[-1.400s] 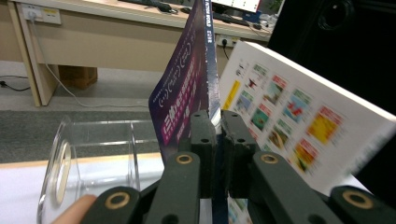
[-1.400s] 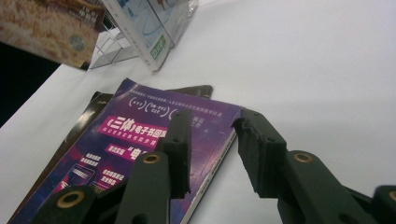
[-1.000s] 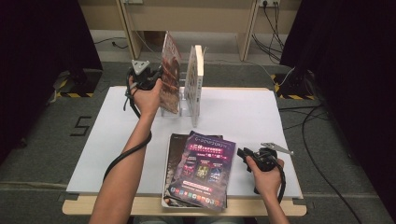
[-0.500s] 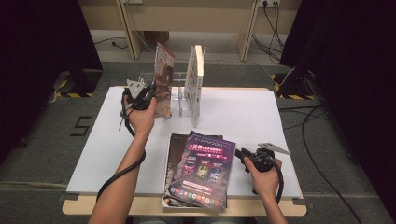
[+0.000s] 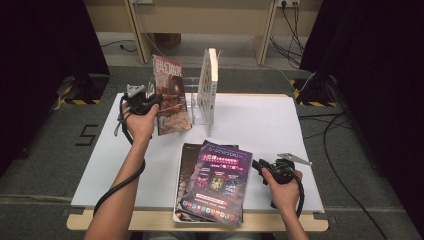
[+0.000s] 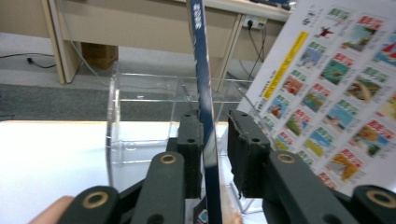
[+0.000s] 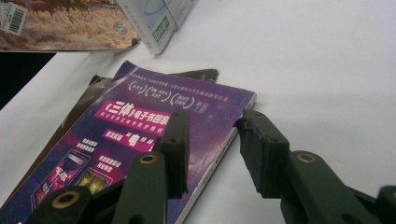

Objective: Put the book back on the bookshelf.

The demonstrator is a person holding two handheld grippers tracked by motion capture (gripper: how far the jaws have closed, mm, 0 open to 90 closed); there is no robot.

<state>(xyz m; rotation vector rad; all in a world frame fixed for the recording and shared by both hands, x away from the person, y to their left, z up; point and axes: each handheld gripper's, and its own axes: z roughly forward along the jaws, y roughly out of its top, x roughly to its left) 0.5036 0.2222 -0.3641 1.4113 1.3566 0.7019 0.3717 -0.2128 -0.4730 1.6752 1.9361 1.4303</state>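
A brown-covered magazine (image 5: 170,95) stands upright on the white table (image 5: 100,170), against the left side of a clear acrylic stand (image 5: 192,107). My left gripper (image 5: 152,100) is at its left edge. In the left gripper view the magazine's dark blue edge (image 6: 201,70) runs up between the jaws of my left gripper (image 6: 215,128), which have just been opening: one pad touches it, the other stands clear. A purple magazine (image 5: 220,180) tops a pile at the table's front. My right gripper (image 7: 212,123) straddles its right edge (image 7: 233,126), its jaws open and just widened.
A white book (image 5: 207,92) with rows of small pictures (image 6: 336,93) stands upright at the stand's right side. The acrylic stand (image 6: 140,116) lies right behind the left jaws. Wooden furniture legs (image 5: 137,30) and cables (image 5: 330,130) are on the floor beyond the table.
My left hand has come down and toward the near left with the brown magazine, which now stands lower, on the table. The right hand has stayed put.
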